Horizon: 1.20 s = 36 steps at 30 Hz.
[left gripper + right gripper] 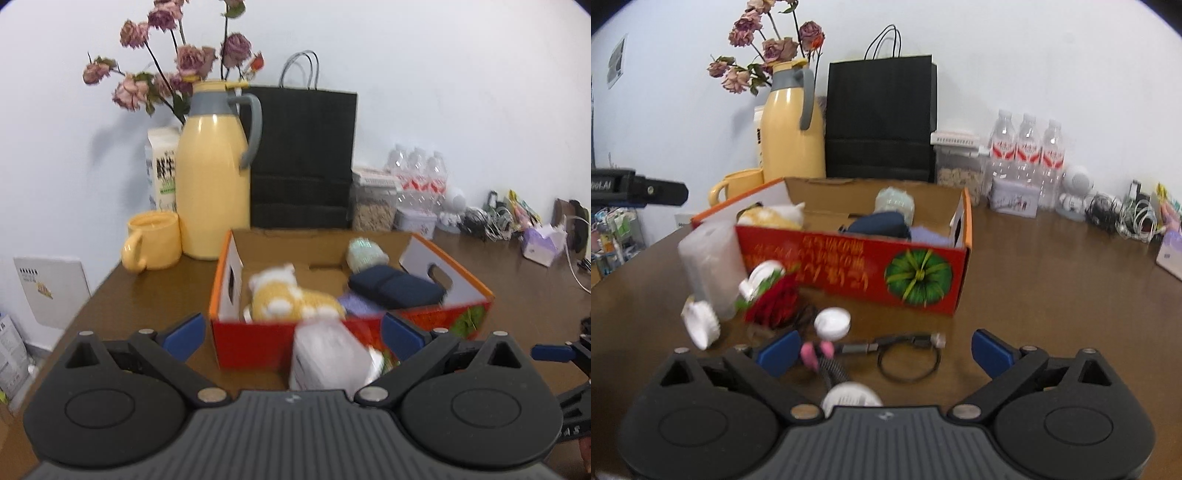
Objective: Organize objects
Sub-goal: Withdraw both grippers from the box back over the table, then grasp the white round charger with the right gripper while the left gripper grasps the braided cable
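your left gripper [293,332] stands spread and empty, framing the white translucent plastic bottle [328,354] just before the red cardboard box [258,341], ready to grasp. your right gripper [882,349], also spread, hovers over the black looped cable [908,354] before that box.

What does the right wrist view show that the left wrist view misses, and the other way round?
Only the right wrist view shows the loose items in front of the box: a white round cap, a black cable loop, a red flower and the box's green pumpkin picture.

Only the left wrist view shows the full yellow mug and the box floor.

Both show the red box holding a plush toy and a dark blue pouch, the white packet, yellow jug and black bag.
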### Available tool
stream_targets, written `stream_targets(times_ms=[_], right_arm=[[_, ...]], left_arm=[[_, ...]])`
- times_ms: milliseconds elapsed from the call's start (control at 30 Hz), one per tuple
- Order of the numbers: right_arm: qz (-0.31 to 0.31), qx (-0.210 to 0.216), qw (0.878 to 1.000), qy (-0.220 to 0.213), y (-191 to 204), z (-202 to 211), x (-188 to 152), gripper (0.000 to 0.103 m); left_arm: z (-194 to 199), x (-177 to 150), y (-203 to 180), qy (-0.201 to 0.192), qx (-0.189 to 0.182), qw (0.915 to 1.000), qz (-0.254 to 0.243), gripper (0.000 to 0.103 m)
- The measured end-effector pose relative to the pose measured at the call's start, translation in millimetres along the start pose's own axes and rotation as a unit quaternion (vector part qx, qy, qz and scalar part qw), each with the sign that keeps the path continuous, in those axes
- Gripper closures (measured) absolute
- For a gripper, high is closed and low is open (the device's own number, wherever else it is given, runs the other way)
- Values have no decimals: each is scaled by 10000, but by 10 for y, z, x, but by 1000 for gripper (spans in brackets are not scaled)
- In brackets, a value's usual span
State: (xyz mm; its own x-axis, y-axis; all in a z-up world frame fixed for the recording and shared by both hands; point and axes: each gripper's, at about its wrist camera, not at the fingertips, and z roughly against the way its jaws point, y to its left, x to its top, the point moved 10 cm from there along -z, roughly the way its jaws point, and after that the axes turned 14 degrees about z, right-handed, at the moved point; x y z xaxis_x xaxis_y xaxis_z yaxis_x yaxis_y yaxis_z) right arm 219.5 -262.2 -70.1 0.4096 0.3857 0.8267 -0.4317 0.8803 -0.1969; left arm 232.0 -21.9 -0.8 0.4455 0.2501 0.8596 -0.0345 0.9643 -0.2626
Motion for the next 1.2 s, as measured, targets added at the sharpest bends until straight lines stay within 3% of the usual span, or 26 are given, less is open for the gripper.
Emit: stream_targets(times_ms=[267, 633, 833, 933, 1200], right_arm=[[-127, 303, 9994, 89, 91, 113, -224, 14], [-574, 761, 9954, 94, 64, 67, -330, 36], [-604, 892, 9941, 140, 75, 36, -354, 51], [-628, 997, 9930, 101, 100, 40, -349, 65], [-590, 903, 9941, -99, 99, 106, -322, 66]], left_arm=[[103, -533, -154, 484, -108, 9987, -78, 0], [2, -1095, -520, 1157, -201, 9930, -87, 2], [-137, -1237, -610, 1330, -106, 9911, 14, 13], [-177, -1263, -609, 1339, -7, 9910, 19, 19], [-107, -1262, -574, 1171, 230, 9928, -48, 42]])
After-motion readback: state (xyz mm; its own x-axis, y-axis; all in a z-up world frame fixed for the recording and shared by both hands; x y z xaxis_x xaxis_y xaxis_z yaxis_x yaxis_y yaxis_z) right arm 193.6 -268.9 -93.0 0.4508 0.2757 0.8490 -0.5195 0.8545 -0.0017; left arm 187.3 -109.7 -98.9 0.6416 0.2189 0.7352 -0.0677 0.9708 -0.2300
